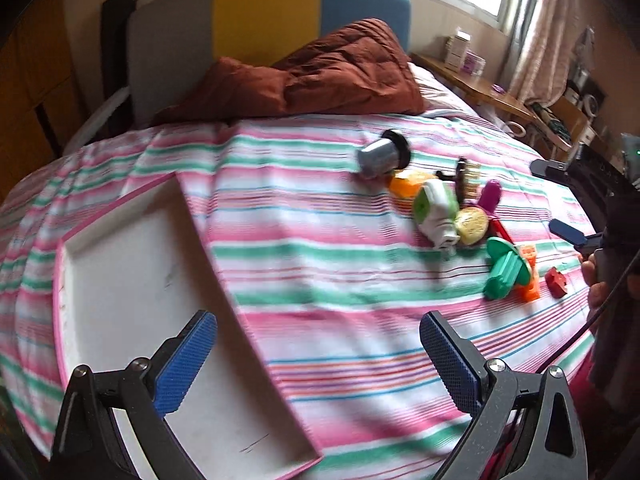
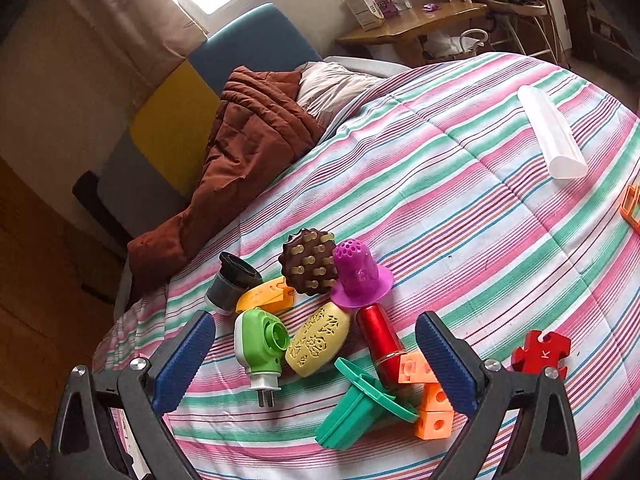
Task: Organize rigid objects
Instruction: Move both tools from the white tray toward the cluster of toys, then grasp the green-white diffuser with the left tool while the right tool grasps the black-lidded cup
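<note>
Both jaws stand spread and empty: our left gripper (image 1: 318,358) hangs at the bottom of its frame over the near edge of the white tray (image 1: 132,280), and our right gripper (image 2: 316,360) hovers just above the toy pile (image 2: 320,320) at bottom centre. We judge the job barely begun, since the tray at lower left shows nothing inside and every piece we can see lies on the bedspread (image 1: 304,240). Clustered together we have the green plug (image 2: 260,344), yellow capsule (image 2: 318,344), red tube (image 2: 380,340), purple cap (image 2: 360,276) and orange blocks (image 2: 430,400); the red puzzle piece (image 2: 540,354) sits apart at lower right, and a white case (image 2: 552,136) lies well away at upper right. We work on a striped, soft bed, with a brown duvet (image 1: 320,72) bunched at the headboard (image 1: 264,16) and a wooden desk (image 2: 416,24) under the window
</note>
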